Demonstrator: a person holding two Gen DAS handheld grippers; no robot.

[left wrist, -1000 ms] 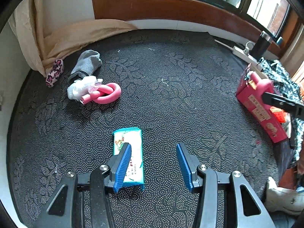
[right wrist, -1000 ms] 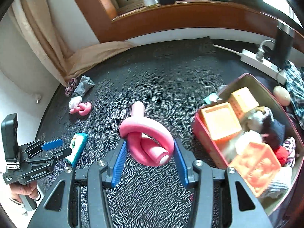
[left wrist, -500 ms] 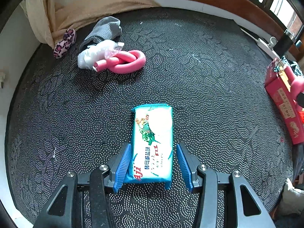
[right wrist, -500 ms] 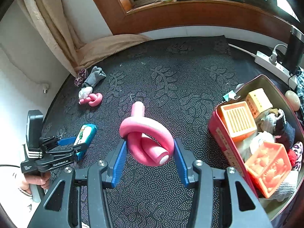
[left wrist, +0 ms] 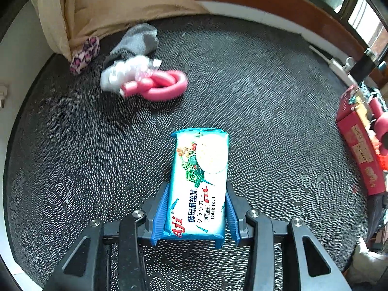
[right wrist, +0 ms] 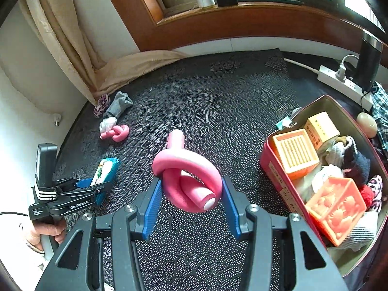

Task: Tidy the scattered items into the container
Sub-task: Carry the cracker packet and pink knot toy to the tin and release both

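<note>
Left view: left gripper (left wrist: 196,212) clamps the biscuit pack (left wrist: 200,181) near the mat's (left wrist: 266,121) front edge; probably seated, so lift straight. Right view: right gripper (right wrist: 189,205) holds the pink foam knot (right wrist: 188,181); tin (right wrist: 274,172) at the right edge, release low inside.

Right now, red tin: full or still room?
Nearly full. The red tin holds orange boxes, socks and cloth almost to its rim; little bare floor shows.
</note>
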